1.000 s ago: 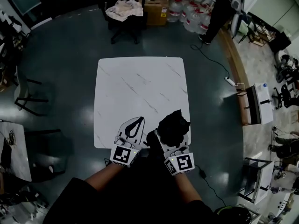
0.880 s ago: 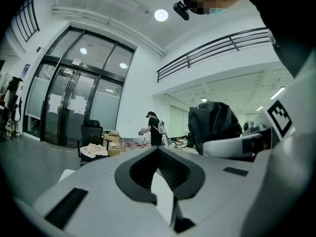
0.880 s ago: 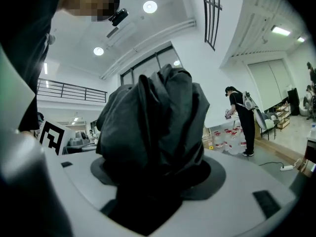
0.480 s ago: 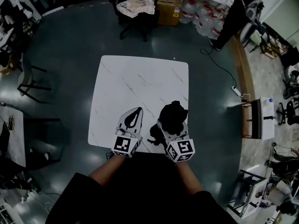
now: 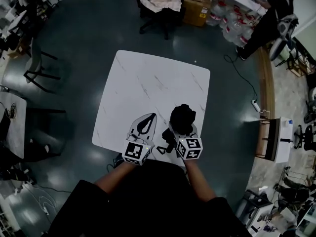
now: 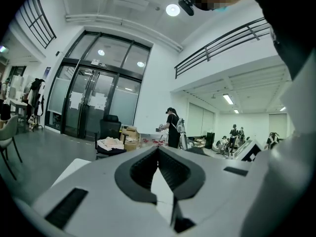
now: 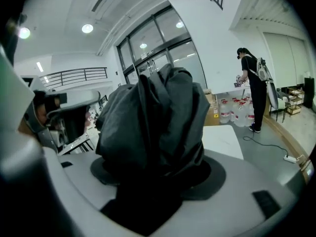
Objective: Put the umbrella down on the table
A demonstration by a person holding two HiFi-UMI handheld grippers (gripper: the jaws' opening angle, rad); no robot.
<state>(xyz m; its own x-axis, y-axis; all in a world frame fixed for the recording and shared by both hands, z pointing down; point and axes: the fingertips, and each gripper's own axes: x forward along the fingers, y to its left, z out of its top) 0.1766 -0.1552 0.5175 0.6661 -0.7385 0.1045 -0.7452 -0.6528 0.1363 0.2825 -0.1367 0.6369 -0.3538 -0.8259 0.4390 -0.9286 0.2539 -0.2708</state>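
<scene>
So compared to a second ago, both grippers have dropped and look smaller in the head view, and the right one has come down more. The whole table (image 5: 148, 78) now sits a bit further up and skewed in the frame.

Right gripper (image 5: 183, 130) is clamped on the umbrella (image 5: 182, 118), a folded black bundle, with its jaws spread wide around the fabric. In the right gripper view the umbrella (image 7: 153, 117) fills the middle of the picture and bulges out past the jaws. From the head view it sits over the lower right part of the white marble top, near the near edge. I honestly can't tell if it's touching the surface. A dark bit of it pokes out at lower left, between the two grippers.

Left gripper (image 5: 146, 122) is just beside it, to the left, also over the near edge. Its tips are pressed together with nothing in them, and you only see white tabletop through the gap behind the tips.

In the background at upper right, a person (image 5: 269, 21) stands by some water bottles (image 5: 232, 23).
</scene>
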